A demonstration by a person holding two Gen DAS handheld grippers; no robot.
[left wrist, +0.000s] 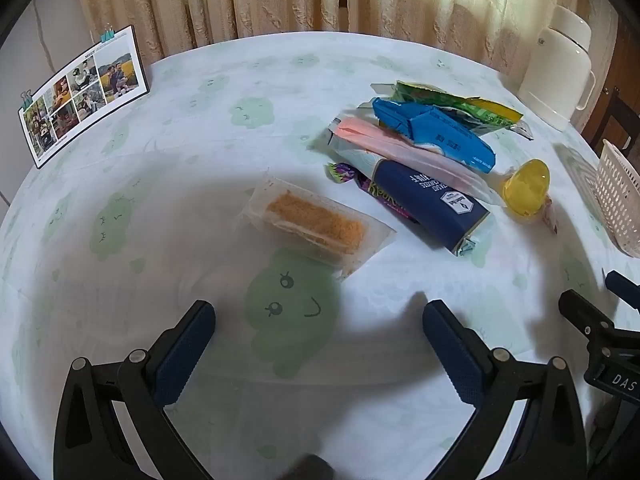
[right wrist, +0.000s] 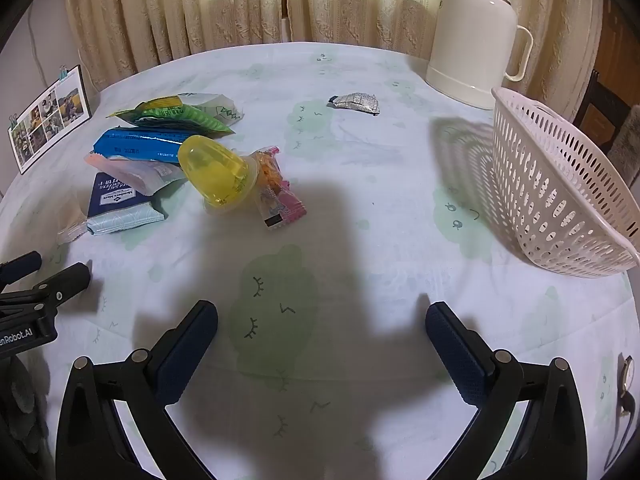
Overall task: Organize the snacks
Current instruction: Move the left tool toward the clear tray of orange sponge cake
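A pile of snacks lies on the round table: a clear pack with an orange-topped cake (left wrist: 316, 222), a navy cracker pack (left wrist: 428, 200) (right wrist: 116, 196), a pink pack (left wrist: 400, 148), a blue pack (left wrist: 436, 132) (right wrist: 140, 144), a green pack (left wrist: 452, 100) (right wrist: 180, 114), a yellow jelly cup (left wrist: 526, 186) (right wrist: 214, 170) and small pink candy packs (right wrist: 280, 200). A silver wrapper (right wrist: 356, 102) lies apart. My left gripper (left wrist: 318, 326) is open and empty, short of the cake pack. My right gripper (right wrist: 322, 330) is open and empty over bare cloth.
A white perforated basket (right wrist: 560, 184) (left wrist: 618, 196) stands at the right. A cream thermos jug (right wrist: 472, 36) (left wrist: 556, 68) stands behind it. A photo card (left wrist: 80, 92) (right wrist: 48, 116) stands at the far left. Curtains hang behind the table.
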